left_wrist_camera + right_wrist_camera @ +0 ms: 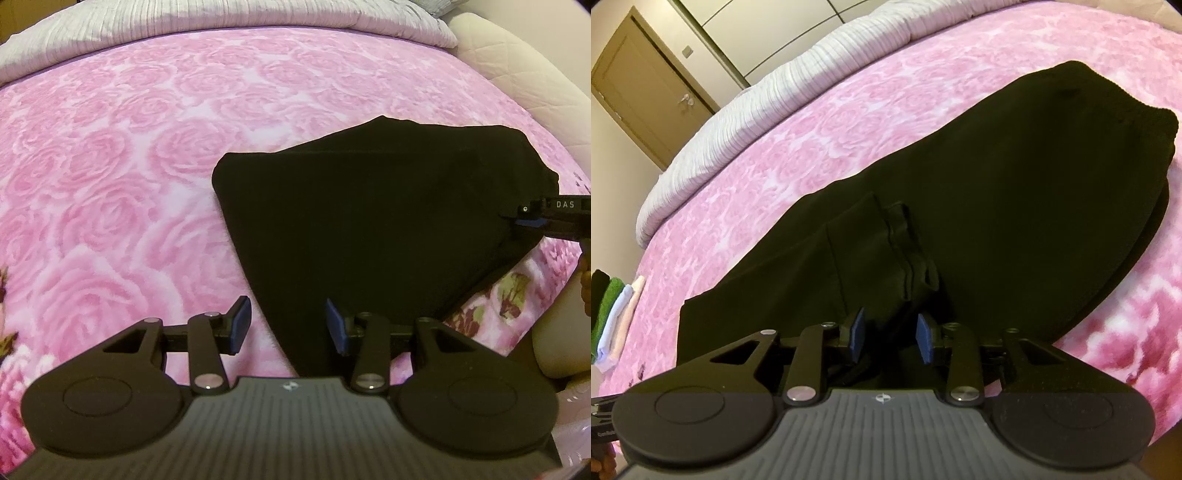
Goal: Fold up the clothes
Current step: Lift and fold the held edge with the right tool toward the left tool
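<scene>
Lying folded, black garment (pixel 362 221) — thick ribbed waistband — pink bedspread (pixel 129 166)

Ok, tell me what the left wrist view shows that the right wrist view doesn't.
Left wrist view only: the right gripper coming in from the right edge at the side of the black garment, and a padded cream surface beyond the bed.

Right wrist view only: a door, a stack of folded clothes at the left edge, and the garment's seam folds and ribbed band.

Both: the black garment on the pink rose blanket and the striped grey bedding behind.
</scene>
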Demonstrator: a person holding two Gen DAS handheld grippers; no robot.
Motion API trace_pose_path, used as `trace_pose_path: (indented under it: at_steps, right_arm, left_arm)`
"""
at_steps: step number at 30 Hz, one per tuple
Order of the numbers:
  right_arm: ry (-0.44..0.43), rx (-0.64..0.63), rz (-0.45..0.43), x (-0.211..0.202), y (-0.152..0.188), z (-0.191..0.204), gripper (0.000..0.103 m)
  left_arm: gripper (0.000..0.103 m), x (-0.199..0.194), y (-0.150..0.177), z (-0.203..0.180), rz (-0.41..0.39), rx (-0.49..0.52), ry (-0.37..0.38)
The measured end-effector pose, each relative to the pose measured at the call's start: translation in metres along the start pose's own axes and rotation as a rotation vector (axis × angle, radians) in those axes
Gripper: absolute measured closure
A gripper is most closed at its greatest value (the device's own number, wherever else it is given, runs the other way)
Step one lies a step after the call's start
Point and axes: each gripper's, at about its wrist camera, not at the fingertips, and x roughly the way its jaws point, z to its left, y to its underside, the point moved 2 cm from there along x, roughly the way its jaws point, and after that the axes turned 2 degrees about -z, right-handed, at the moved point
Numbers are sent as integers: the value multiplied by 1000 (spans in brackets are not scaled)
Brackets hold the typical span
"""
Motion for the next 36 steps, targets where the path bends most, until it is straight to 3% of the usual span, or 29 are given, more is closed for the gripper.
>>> trace_pose_path:
  at_steps: [6,7,8,12,14,18,22,24,27,33,36]
  right_arm:
    - [-29,35,-19,4,2,-4,68]
    - [-36,34,-33,4,1,-5,71]
    - [-44,26,-51,1,-2,-5,90]
    - [-76,-10,-122,-8,-12,-7,98]
    - [-79,-32,-165,-16,-20,-10,98]
    - [1,-92,-287,-45,-52,-32,98]
    - [89,27,-221,-37,-58,-87,97]
    - [81,82,-179,-24,-50,-106,99]
    - [60,37,-216,-28,-53,-101,99]
    - [54,-145,-410,-67,-81,-81,99]
    - [143,-65,-388,-62,-86,-114,99]
  left_arm:
    - [64,5,-8,0,-8,-4,16]
    - [64,7,-9,0,-5,-4,14]
    - [64,8,-10,0,-2,-4,14]
    - [64,8,-16,-2,1,-2,32]
    - [64,8,-21,-7,-3,3,51]
    - [64,18,-29,-18,-1,28,86]
    - [64,40,-32,-34,29,54,109]
    - [64,47,-34,-42,41,68,114]
    - [64,54,-36,-49,53,80,113]
    - [63,60,-44,-61,43,83,126]
    - [63,69,-45,-71,52,92,137]
